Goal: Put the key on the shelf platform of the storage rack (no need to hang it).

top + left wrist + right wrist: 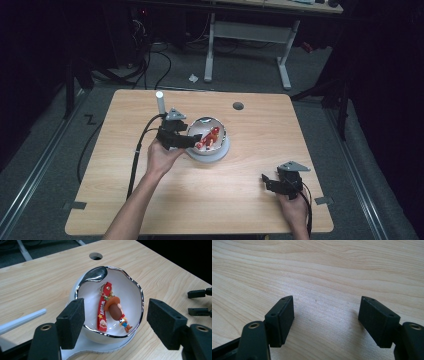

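A white bowl (130, 292) with a silver wavy rim stands on a grey round base (220, 151) near the table's middle. Inside it lies a cowboy figure keychain (116, 311) with a red strap (102, 308); it is also seen as a keychain (209, 138) in the high view. My left gripper (115, 322) hovers over the bowl's near rim, jaws open, with nothing pressed between the pads. The same left gripper (192, 141) reaches the bowl from the left. At the table's front right my right gripper (267, 181) rests low over bare wood, and this right gripper (325, 320) is open and empty.
A white upright cylinder (160, 101) stands behind the left hand. A round cable hole (238, 106) sits in the table (250, 200) beyond the bowl. Black cables trail from both grippers. A desk frame and cables stand on the floor past the far edge.
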`<state>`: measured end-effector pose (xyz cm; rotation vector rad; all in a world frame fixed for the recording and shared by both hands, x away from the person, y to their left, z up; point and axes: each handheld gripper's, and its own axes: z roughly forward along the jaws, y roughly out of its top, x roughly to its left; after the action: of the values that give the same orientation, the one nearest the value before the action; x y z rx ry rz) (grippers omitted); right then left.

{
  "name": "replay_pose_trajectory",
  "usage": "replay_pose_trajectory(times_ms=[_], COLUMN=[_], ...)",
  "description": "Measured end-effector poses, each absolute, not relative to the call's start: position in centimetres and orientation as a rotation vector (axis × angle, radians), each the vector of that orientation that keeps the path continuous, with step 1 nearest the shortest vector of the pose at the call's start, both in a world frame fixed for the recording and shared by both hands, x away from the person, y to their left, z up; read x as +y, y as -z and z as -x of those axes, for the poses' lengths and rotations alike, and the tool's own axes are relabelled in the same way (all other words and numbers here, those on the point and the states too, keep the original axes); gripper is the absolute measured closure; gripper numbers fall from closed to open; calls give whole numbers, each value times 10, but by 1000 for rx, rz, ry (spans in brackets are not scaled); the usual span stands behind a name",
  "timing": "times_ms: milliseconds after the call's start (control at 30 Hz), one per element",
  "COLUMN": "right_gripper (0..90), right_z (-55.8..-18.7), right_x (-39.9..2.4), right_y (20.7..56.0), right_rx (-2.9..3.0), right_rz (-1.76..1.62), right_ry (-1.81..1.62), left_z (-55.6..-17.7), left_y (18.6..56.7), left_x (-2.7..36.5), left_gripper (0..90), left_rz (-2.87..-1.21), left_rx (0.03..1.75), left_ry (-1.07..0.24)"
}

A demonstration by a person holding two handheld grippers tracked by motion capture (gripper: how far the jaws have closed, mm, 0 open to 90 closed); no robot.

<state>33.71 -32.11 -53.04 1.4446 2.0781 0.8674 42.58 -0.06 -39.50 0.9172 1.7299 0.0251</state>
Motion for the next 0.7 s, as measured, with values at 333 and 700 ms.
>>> replay_pose_trajectory(times_ms=[333,700], right_gripper=[291,291], right_z=[-337,-337], right_x=[-321,-321], right_y=[530,530], right_rx=[2078,2078], right_rz=[-1445,-1445], right_ry=[-868,-867], left_z=[-418,-409], left_y=[388,386], left_x=[20,42], left_gripper=[293,274], left_rz=[-865,-809], left_rx=[1730,1738], left_ry=[-8,14])
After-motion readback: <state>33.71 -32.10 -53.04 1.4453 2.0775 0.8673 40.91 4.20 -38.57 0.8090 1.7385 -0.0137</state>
